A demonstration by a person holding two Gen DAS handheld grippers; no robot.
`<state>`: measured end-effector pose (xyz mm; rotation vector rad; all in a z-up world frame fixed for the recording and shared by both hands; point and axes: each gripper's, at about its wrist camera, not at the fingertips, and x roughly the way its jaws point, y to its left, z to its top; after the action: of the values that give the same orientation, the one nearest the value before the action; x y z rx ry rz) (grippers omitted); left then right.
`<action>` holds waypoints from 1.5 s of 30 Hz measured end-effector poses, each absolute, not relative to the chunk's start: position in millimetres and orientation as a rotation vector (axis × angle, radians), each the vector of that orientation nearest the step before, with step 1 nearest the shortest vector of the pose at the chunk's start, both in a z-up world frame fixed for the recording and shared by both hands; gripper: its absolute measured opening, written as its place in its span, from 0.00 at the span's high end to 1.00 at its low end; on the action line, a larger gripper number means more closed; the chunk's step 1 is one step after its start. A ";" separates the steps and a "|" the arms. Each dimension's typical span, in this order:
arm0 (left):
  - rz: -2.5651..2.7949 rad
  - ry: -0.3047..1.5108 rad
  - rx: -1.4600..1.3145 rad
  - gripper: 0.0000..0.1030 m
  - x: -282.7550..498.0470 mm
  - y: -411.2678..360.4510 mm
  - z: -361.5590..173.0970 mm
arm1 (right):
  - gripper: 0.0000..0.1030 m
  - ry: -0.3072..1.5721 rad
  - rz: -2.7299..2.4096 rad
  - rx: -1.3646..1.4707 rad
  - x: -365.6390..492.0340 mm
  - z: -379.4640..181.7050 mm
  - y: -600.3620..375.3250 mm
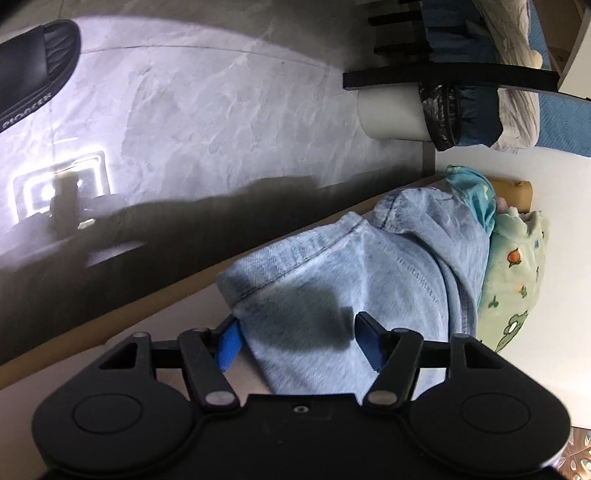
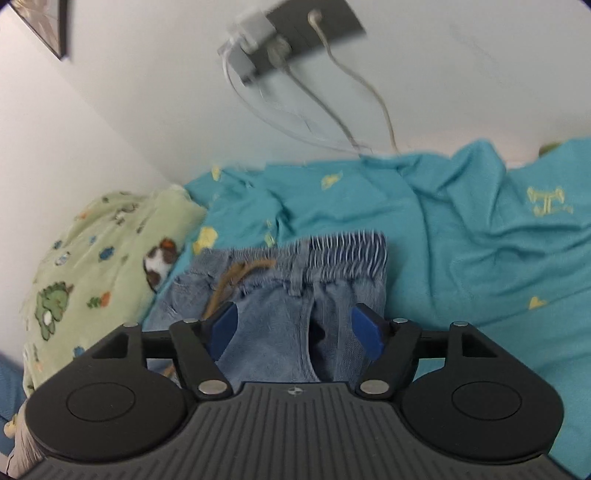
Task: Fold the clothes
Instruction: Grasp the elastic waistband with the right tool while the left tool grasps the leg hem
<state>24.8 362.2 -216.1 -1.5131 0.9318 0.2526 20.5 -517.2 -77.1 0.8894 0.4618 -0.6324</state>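
while both jaws gape, left gripper (image 1: 297, 341) and right gripper (image 2: 293, 328) straddle jeans (image 1: 354, 266) (unpinched)

The blurred wall socket (image 2: 295, 33) perhaps holds plugs; the slipper (image 1: 33, 70) is edge-cropped.

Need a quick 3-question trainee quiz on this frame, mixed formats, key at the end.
1. True or false: the right hand-held gripper has its jaws apart over the denim jeans.
2. The garment left of the jeans in the right wrist view is: A) green printed fleece B) red towel C) black coat.
3. Fill in: behind the jeans lies a ___ cloth with yellow marks.

Key: 1 true; 2 A; 3 teal
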 end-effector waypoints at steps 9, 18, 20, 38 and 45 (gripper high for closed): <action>0.237 0.918 -1.522 0.60 33.4 363.7 -215.1 | 0.31 0.525 -0.711 0.927 23.4 -100.7 -533.3; 0.265 0.895 -1.543 0.60 30.9 361.8 -213.2 | 0.60 0.536 -0.669 0.952 30.3 -110.2 -531.3; 0.267 0.870 -1.538 0.73 28.8 362.0 -208.7 | 0.81 0.519 -0.673 0.952 27.8 -107.7 -531.4; 0.325 0.652 -1.493 0.98 94.3 386.4 -68.9 | 0.94 0.344 -0.579 0.949 78.1 -17.7 -526.0; 0.368 0.687 -1.427 0.98 211.5 389.7 -56.4 | 0.94 0.391 -0.565 0.837 194.9 8.3 -528.6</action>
<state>211.5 389.7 -56.4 -1.4267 0.6866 0.3683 194.9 -528.6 8.3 0.8372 0.3907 -0.5646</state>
